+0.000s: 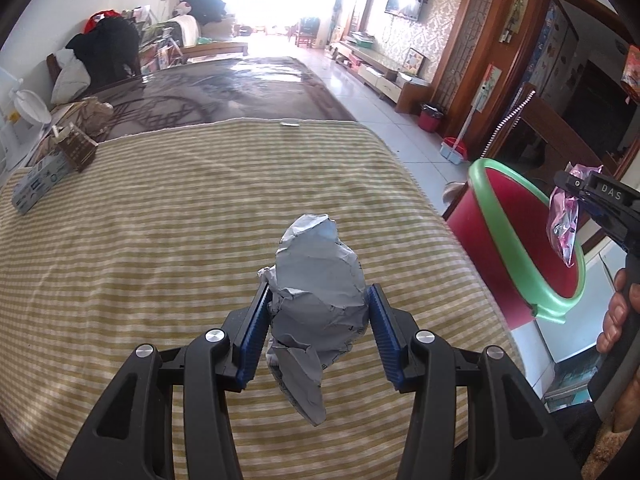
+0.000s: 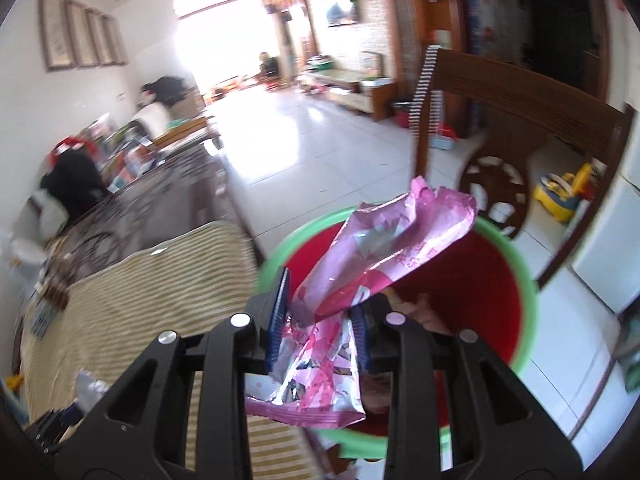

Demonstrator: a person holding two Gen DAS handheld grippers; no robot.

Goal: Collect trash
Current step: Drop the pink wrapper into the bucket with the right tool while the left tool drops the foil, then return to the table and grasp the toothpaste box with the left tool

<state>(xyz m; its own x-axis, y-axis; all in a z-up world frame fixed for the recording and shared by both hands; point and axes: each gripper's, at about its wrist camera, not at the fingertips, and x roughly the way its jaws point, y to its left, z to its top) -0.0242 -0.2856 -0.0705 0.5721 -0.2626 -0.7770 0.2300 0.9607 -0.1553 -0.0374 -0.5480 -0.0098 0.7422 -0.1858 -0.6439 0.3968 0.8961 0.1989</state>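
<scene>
My left gripper (image 1: 318, 308) is shut on a crumpled grey paper ball (image 1: 320, 276) and holds it above the striped tablecloth (image 1: 160, 240). My right gripper (image 2: 320, 316) is shut on a pink foil wrapper (image 2: 380, 248) and holds it over the red bin with the green rim (image 2: 524, 288). In the left wrist view the right gripper (image 1: 576, 196) with the wrapper (image 1: 564, 224) hangs above the bin (image 1: 516, 240) at the table's right edge. The paper ball shows blurred at the lower left of the right wrist view (image 2: 90, 390).
A tissue box (image 1: 40, 184) and a dark brown box (image 1: 78, 146) sit at the table's far left. A wooden chair (image 2: 520, 128) stands behind the bin. A dark patterned table (image 1: 224, 92) lies beyond the striped cloth. Tiled floor runs to the right.
</scene>
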